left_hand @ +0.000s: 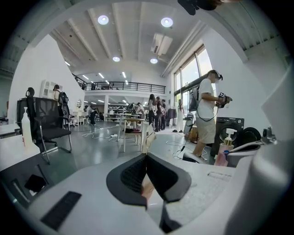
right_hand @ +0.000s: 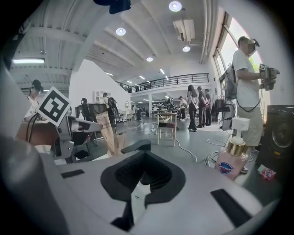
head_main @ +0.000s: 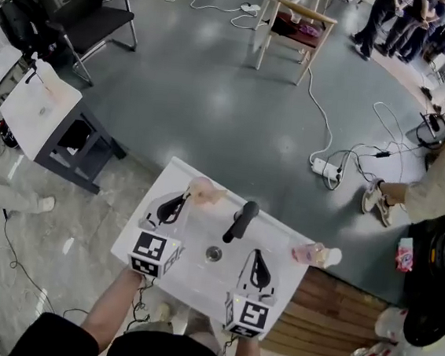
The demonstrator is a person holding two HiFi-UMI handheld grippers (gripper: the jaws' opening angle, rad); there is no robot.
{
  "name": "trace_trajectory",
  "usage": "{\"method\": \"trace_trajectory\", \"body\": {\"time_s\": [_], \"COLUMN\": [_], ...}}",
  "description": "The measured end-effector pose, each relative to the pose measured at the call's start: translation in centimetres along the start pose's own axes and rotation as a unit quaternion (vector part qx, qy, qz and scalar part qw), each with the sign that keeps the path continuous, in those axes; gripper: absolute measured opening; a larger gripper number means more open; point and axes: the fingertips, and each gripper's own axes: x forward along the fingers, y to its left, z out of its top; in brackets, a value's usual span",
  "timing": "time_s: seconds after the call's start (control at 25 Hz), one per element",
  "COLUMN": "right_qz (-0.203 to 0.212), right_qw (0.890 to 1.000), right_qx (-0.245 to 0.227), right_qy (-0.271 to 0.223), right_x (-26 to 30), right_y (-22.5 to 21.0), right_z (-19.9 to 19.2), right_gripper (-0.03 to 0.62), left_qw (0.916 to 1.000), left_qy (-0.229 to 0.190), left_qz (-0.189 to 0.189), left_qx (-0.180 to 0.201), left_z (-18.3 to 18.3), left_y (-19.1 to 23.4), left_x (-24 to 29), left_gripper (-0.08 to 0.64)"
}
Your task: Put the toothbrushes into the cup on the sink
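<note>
White sink (head_main: 275, 238) in head view is carrying the cup (head_main: 205, 190) at its back rim; left gripper view is showing left gripper (left_hand: 146, 158) clenched empty facing upright toothbrushes (left_hand: 147, 140); right gripper view, right gripper (right_hand: 143, 179) clenched empty, loading likely done.

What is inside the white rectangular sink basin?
In the white sink basin a small round metal drain shows, near the black faucet. The left gripper and right gripper hide parts of it.

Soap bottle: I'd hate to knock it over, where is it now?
In the head view the soap bottle is at the sink's right corner, right of the faucet; the right gripper view shows it upright, at right.
</note>
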Motion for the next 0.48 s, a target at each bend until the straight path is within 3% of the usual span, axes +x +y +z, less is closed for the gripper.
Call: {"method": "trace_trajectory", "body": {"time_s": [0.48], "right_qz": [0.005], "right_qw": [1.0], "right_qx": [0.007], "right_qy": [0.023], "right_x": [2.4], "right_y": [-1.6], "right_z": [-2.6], "right_gripper": [-0.002], "left_qw": [0.9995], "left_qy": [0.03], "left_qz": [0.008], "left_qx": [-0.005], "left_z": [-3.4], "left_y": [0.4], "left_x": [3.3], "left_gripper": [0.003]}}
